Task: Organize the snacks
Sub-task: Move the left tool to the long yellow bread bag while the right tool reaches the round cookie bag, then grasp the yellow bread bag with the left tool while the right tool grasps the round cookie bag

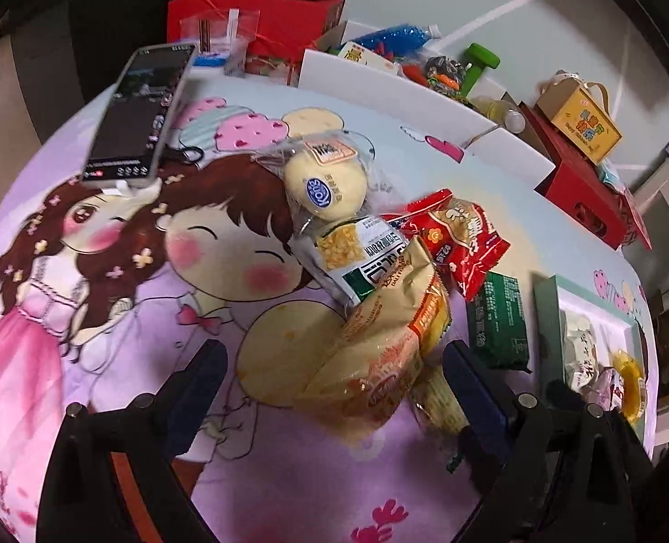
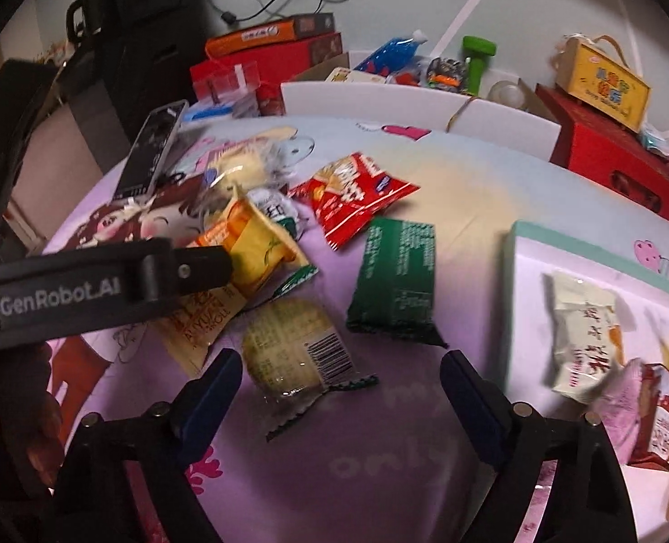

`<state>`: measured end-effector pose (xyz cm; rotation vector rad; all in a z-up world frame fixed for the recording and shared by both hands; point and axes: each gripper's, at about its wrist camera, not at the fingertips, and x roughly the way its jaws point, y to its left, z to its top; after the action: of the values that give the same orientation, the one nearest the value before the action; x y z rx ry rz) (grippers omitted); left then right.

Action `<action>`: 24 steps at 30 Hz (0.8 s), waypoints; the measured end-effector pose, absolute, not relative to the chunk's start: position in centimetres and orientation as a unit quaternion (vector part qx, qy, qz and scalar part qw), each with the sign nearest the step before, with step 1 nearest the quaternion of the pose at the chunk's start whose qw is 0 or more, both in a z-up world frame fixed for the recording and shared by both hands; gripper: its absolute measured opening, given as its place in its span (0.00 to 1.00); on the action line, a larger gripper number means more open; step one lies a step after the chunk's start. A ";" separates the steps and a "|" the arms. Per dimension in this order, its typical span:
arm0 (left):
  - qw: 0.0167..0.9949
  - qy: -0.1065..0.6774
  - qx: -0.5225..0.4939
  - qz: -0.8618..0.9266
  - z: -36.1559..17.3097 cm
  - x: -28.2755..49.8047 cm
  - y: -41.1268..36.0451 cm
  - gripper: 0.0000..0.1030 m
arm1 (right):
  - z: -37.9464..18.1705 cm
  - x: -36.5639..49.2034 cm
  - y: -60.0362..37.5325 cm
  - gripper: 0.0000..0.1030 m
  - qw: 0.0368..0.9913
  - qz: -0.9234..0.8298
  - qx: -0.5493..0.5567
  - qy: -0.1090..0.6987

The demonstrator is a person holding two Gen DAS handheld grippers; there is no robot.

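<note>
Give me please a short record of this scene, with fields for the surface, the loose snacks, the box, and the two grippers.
surface: cartoon-print cloth
loose snacks: yellow snack bag, red packet, green packet, clear-wrapped pastry
box: teal-rimmed box, already holding a white wrapped snack
phone: phone propped at the far left
left hand-held gripper: open, around the yellow snack bag
right hand-held gripper: open, empty

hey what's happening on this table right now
A person is sorting snacks with handheld tongs. The left tongs are open around a yellow packet in the pile; the right tongs hang open, empty, near a clear-wrapped pastry. A few snacks already lie in the tray.
</note>
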<state>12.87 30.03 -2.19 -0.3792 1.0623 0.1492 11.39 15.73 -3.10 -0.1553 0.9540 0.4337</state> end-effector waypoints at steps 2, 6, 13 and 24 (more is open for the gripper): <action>0.839 0.507 -0.187 0.068 -2.8 13.1 30.2 0.93 | -3.5 11.5 16.1 0.88 0.861 0.208 -0.077 0.458; 0.835 0.512 -0.191 0.066 -3.6 13.5 30.4 0.93 | -4.2 11.8 16.9 0.87 0.857 0.213 -0.080 0.462; 0.839 0.509 -0.185 0.050 -3.7 13.8 29.9 0.82 | -4.4 11.5 17.6 0.66 0.856 0.225 -0.088 0.457; 0.843 0.506 -0.182 0.015 -3.1 14.0 28.6 0.40 | -4.0 11.2 17.2 0.59 0.858 0.224 -0.089 0.453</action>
<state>14.02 28.62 -3.06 -0.3851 1.0695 0.0309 11.19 17.20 -3.99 -0.1870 0.9522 0.4704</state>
